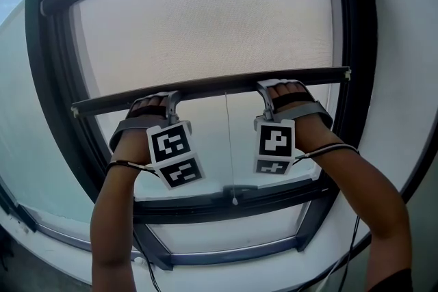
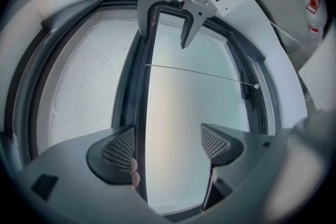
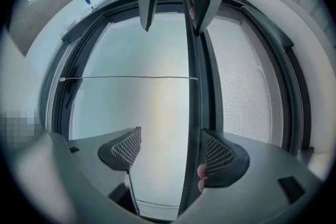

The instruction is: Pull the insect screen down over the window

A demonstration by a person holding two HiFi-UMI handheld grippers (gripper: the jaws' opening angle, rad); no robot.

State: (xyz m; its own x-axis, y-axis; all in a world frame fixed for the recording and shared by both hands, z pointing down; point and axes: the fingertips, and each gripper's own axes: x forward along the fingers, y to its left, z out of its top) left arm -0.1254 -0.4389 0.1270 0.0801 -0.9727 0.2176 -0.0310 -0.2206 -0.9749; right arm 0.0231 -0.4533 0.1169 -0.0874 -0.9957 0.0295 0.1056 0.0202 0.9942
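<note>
Since the window point(image 1: 226, 205) is only half covered, the insect screen point(image 1: 205, 24) is seen ending mid-pane at its bottom bar point(image 1: 212, 87). The left gripper point(image 1: 156, 100) and right gripper point(image 1: 280, 89) are set astride that bar with jaws wide apart and nothing clamped, presumably for an even downward pull.

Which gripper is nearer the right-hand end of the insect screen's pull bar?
Right. The right gripper is on the pull bar a little in from its right end; the left gripper is on it beyond the pull cord, towards the other end.
</note>
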